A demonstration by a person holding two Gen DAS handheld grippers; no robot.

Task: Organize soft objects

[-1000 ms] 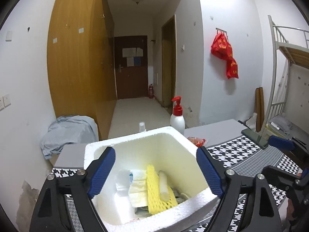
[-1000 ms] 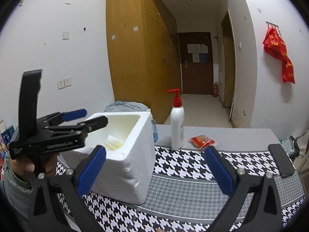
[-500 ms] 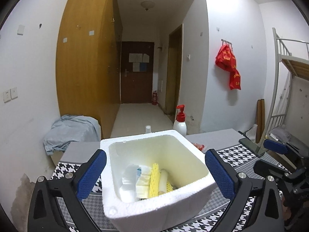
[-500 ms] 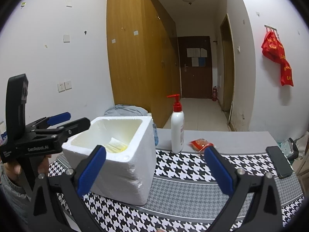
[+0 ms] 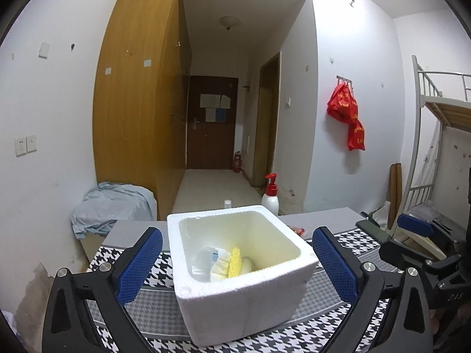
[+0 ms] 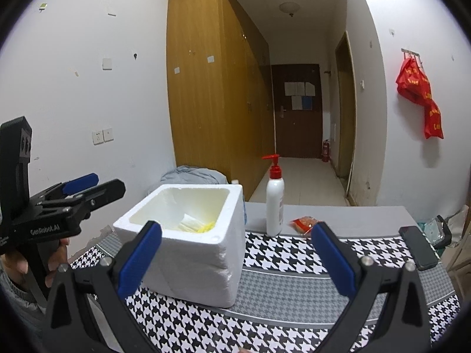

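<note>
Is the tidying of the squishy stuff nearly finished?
Looks close. Done: the yellow foam net and white soft pieces already lie inside the foam box. In hand: nothing; the left gripper and right gripper are both open. Maybe left: the red packet beside the pump bottle.

The foam box [image 6: 188, 235] blocks the left side of the table [image 6: 294, 288]; a pump bottle [image 6: 275, 203] stands behind, open cloth remains to its right.

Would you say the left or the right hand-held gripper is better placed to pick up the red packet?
Right, probably: the right hand-held gripper is open and the red packet lies just ahead, while the foam box blocks the left.
</note>
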